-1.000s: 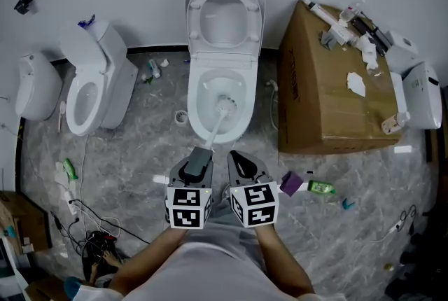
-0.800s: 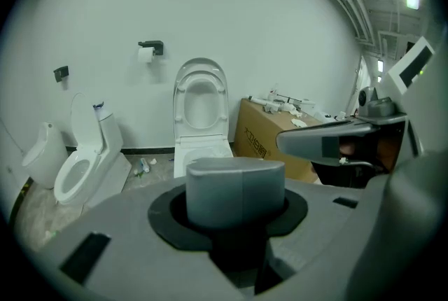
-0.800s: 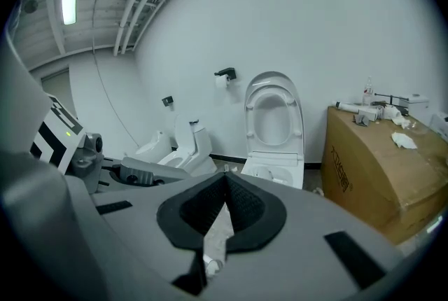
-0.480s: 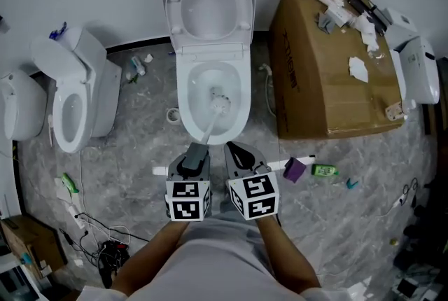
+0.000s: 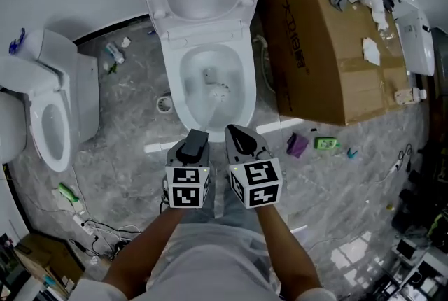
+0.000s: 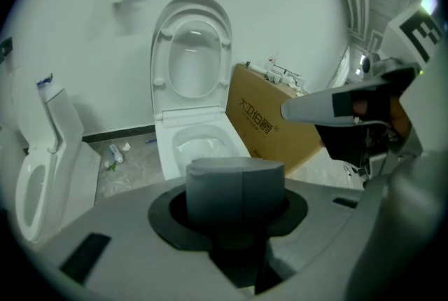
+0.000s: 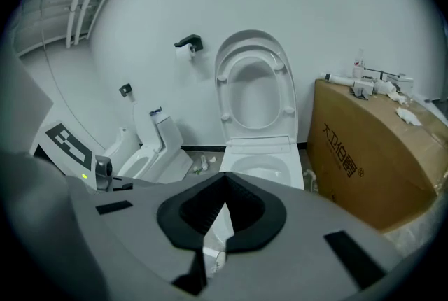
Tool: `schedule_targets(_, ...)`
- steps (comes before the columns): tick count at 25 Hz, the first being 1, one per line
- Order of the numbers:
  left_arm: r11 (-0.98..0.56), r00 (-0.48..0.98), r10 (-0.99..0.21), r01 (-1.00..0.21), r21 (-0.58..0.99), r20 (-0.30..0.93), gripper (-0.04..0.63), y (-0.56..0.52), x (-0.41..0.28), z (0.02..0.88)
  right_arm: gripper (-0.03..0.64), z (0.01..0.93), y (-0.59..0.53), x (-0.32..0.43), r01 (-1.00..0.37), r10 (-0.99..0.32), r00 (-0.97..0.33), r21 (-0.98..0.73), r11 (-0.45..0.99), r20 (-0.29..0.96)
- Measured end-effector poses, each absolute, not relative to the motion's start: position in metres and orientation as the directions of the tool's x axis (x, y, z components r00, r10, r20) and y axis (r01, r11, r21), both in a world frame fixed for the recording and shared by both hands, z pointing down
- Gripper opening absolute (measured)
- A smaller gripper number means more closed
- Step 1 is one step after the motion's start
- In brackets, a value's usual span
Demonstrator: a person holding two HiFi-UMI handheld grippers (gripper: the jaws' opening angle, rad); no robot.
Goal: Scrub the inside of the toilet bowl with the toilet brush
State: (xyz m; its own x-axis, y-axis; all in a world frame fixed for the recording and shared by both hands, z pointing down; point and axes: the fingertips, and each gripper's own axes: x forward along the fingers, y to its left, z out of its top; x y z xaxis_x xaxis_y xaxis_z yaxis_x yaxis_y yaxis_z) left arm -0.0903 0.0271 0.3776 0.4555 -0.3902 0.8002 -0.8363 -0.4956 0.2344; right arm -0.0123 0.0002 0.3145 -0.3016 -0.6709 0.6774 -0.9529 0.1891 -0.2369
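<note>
Brush head down in the bowl — scrubbing is in hand.

The left gripper (image 5: 194, 147) is clamped on the grey handle (image 6: 235, 187) of the toilet brush (image 5: 218, 92). The brush's white head sits low inside the toilet bowl (image 5: 172, 98). The right gripper (image 5: 241, 141) is just beside the left one, with its jaws pressed together on nothing. To do this step well, the person should probably hold the handle firm and sweep the head in circles along the wall and under the rim — not only at the bottom — without lifting it out to drip on the floor (image 5: 126, 117).
</note>
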Motion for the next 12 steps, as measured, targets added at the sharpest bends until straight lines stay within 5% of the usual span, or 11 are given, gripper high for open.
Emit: schedule_targets(12, -0.519, 0.491, -0.284, -0.801, 0.299, 0.824, 0.158, 0.009, -0.089, 0.468, -0.002, 0.402, -0.015, -0.011, -0.968, -0.605, -0.247, -0.218, 0.123, 0.757)
